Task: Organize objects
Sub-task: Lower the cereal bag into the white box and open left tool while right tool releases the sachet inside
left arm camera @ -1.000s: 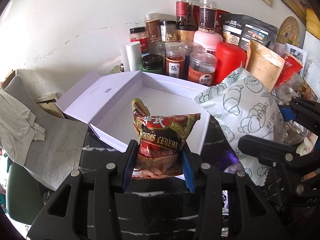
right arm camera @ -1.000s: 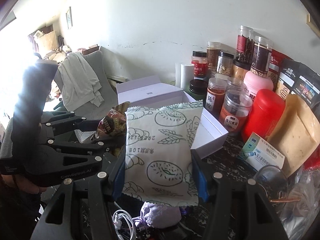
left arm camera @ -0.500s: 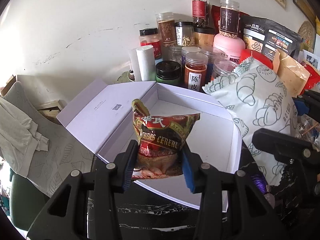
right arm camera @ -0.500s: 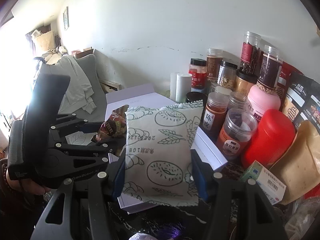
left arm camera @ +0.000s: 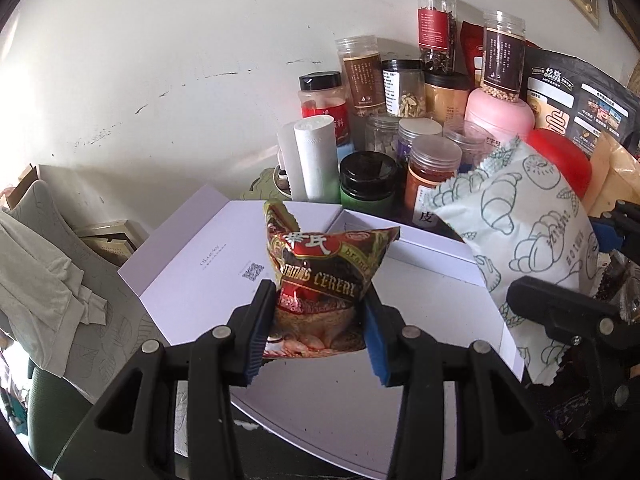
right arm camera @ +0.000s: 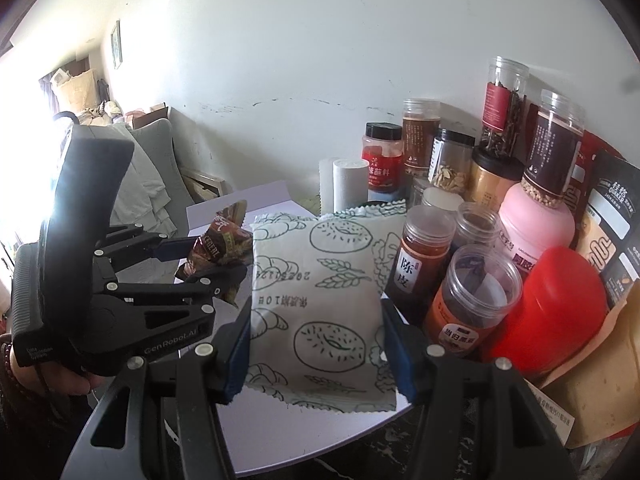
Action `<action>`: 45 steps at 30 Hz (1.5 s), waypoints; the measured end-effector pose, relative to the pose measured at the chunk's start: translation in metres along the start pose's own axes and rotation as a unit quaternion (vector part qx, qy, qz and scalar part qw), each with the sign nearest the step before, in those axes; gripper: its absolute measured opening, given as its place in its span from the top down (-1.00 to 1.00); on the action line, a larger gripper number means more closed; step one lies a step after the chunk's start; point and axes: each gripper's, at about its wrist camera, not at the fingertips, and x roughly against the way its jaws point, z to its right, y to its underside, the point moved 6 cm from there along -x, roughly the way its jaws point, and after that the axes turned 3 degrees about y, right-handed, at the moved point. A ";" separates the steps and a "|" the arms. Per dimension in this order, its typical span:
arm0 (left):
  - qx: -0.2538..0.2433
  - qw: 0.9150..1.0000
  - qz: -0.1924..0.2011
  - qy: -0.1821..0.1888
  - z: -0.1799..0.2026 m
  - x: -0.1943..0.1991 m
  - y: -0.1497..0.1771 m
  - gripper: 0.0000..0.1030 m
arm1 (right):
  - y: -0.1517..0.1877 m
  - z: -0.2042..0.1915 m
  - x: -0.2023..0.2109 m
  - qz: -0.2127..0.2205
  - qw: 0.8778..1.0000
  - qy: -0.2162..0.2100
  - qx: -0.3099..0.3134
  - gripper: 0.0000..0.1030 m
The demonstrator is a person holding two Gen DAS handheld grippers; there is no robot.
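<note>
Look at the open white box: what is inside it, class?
The white box shows only bare floor. The cereal packet in the left gripper and the pastry packet in the right gripper cover part of it.

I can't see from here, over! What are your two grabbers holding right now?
Left gripper shut on red cereal packet. Right gripper shut on pale bread packet. Both held above open white box. Nothing blocking.

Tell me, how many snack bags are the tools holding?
2. The red cereal bag is in the left tool, and the pale green bread bag is in the right tool, both over the white box.
</note>
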 end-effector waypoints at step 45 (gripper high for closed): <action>-0.057 0.997 -0.050 -0.002 0.018 -0.081 0.002 0.20 | 0.026 0.031 -0.088 -0.098 0.994 0.052 -0.012 0.06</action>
